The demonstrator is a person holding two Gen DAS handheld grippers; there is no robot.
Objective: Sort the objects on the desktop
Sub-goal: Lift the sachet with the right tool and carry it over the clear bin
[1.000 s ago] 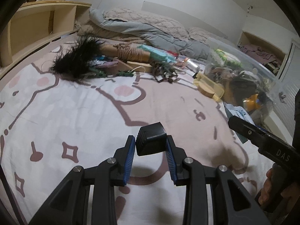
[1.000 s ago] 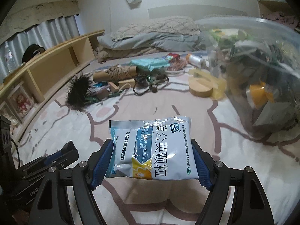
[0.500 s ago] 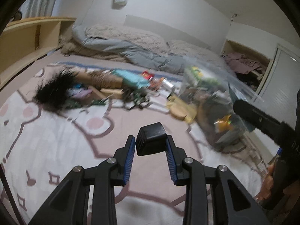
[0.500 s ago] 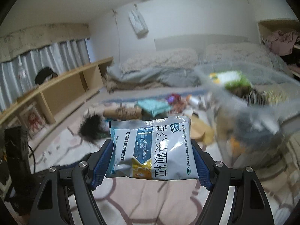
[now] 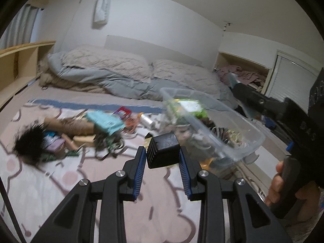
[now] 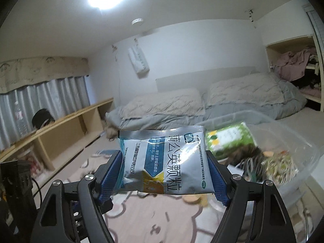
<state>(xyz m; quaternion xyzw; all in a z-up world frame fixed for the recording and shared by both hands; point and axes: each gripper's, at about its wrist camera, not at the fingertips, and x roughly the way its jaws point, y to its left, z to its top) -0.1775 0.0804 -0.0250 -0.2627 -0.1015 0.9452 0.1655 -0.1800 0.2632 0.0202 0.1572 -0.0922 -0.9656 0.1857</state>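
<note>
The clear plastic storage bin (image 6: 299, 141) sits at about two o'clock in both wrist views, already part-filled: a green-and-white printed pack (image 6: 228, 139), coiled cords and other small items lie inside, so some sorting looks done.

The right gripper (image 6: 165, 174) is clamped across a glossy blue-and-white foil sachet (image 6: 166, 162), flat, crinkled, printed with Chinese characters, held by its two side edges in front of the bin. The left gripper (image 5: 163, 158), its jaws narrow, pinches a small black ribbed plastic block (image 5: 163, 150), boxy with rounded corners. Both items look bound for the bin.

Plenty is left: at ten o'clock in the left view a loose pile lies on the pink cartoon-print bedsheet (image 5: 60, 182), with a fluffy black feathery tuft (image 5: 29, 144), a teal pack (image 5: 107, 121), a small silver cylinder (image 5: 147, 120) and tangled cords (image 5: 109, 141). Beyond lie a quilted grey duvet (image 5: 113, 75) and pillows.
</note>
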